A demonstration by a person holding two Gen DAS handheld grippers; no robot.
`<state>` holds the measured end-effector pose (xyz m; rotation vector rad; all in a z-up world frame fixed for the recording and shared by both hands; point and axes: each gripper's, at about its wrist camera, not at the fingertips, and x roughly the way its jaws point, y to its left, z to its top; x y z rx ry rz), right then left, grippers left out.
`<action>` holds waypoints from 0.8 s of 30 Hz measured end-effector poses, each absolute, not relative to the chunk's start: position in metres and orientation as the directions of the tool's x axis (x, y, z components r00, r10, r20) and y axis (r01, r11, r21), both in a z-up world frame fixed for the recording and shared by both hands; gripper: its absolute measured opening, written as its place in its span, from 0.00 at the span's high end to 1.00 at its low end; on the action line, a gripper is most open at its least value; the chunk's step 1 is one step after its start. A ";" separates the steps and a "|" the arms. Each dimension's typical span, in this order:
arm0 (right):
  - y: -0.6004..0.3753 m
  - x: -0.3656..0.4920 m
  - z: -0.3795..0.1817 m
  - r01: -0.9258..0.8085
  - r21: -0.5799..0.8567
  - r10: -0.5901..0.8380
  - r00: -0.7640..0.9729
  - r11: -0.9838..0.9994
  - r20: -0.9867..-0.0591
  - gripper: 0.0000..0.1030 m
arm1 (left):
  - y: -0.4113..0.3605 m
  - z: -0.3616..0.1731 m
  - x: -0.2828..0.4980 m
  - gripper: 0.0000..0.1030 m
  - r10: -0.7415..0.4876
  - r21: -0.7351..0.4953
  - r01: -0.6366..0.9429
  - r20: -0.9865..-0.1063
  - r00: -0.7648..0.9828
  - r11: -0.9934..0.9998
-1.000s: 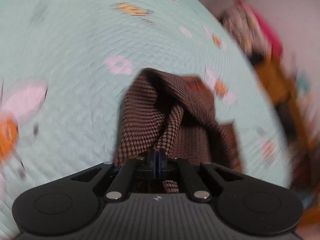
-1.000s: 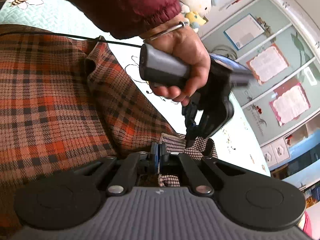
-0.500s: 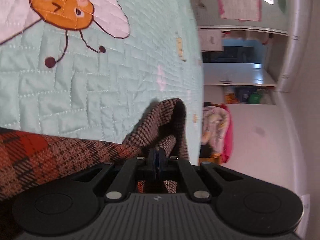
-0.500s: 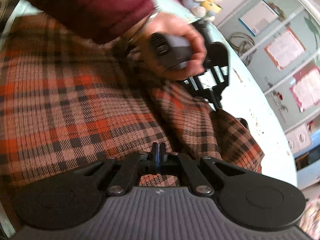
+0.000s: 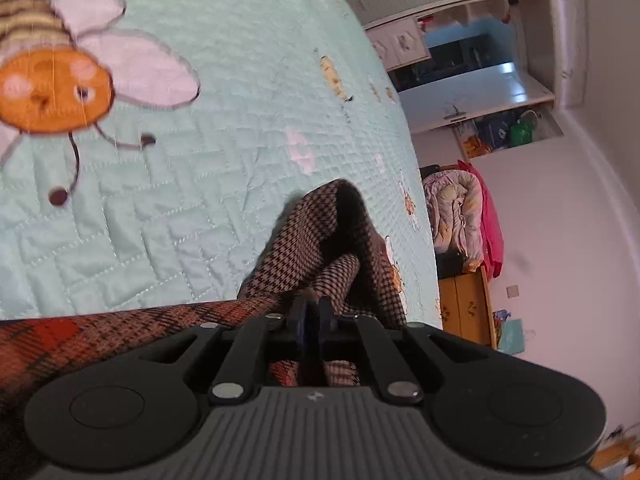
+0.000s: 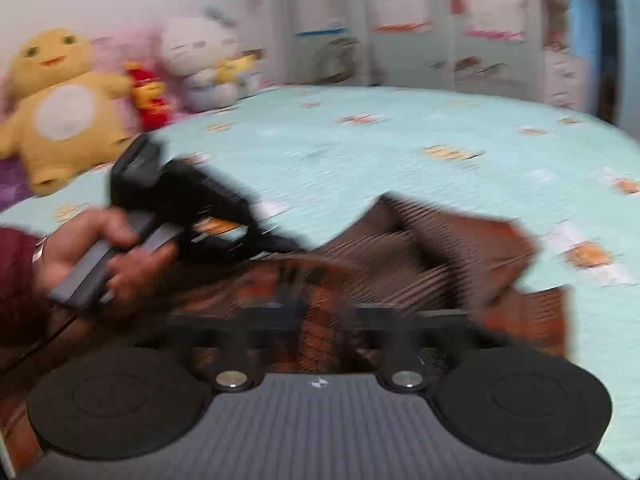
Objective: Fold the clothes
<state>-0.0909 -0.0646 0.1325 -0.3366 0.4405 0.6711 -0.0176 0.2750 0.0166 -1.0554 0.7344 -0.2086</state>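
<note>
A soft, limp plaid garment (image 5: pixel 320 240) is draped on the quilted bed (image 5: pixel 200 60). Its bunched edge is pinched in the clenched left claw (image 5: pixel 310 312). The right claw (image 6: pixel 320 312) is too blurred to judge. Corners and hems look the best places to be gripped.

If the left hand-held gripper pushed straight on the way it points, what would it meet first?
The houndstooth fold of the plaid garment bunched ahead of the left hand-held gripper, which is already shut on it; beyond lies the quilted bedspread.

Hand (image 6: pixel 92 248) gripping left gripper (image 6: pixel 280 246) (blurred) — over plaid garment (image 6: pixel 400 264), quilted bed (image 6: pixel 400 144)
</note>
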 end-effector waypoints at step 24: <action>-0.070 -0.169 0.102 -0.770 -0.108 0.577 0.555 0.628 -0.599 0.72 | 0.209 0.036 -0.058 0.61 -0.358 -0.339 0.153 -0.704 0.613 0.928</action>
